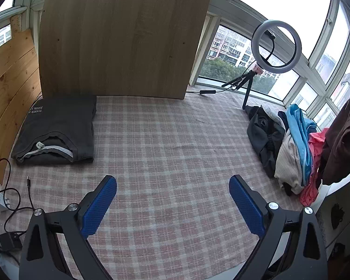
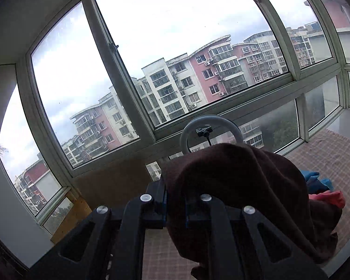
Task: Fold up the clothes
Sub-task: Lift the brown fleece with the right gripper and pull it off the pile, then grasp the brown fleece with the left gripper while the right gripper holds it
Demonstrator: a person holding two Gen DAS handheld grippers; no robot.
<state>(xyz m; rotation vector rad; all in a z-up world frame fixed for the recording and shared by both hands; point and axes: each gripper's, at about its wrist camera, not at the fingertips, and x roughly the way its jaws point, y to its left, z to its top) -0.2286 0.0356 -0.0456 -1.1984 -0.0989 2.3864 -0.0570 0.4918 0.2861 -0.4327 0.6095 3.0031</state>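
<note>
Aloft, dark maroon-brown soft knit garment [image 2: 240,186] clamped between fingers of right gripper [image 2: 176,206], draped over and past the right-hand finger, hanging well above the surface. Also glimpsed at right edge of left wrist view [image 1: 343,137]. Looked limp and fairly thick; likely to sag and bunch from a single pinch, not slippery, nothing fragile. Probably best taken next at a free hem or shoulder edge, so cloth could be spread flat. Hem itself hidden below frame.

Left gripper [image 1: 172,205] empty, blue-padded fingers spread wide, hovering over bare centre of surface.

Folded charcoal T-shirt with white lettering [image 1: 56,128] lay at far left, done by the look of it. Heap of unfolded clothes [image 1: 289,147] at right: black, cream, light blue, coral pieces tangled together.

Surface: pink-and-white plaid cloth [image 1: 165,144] covering a low platform, flat, a little wrinkled, plenty of room mid-way. Wooden board [image 1: 119,37] propped upright at back. White ring light on small black tripod [image 1: 276,46] near the window. Black cables and charger [image 1: 9,210] at near left edge. Glazed balcony windows [image 2: 175,46] around, apartment blocks outside, overcast daylight.
</note>
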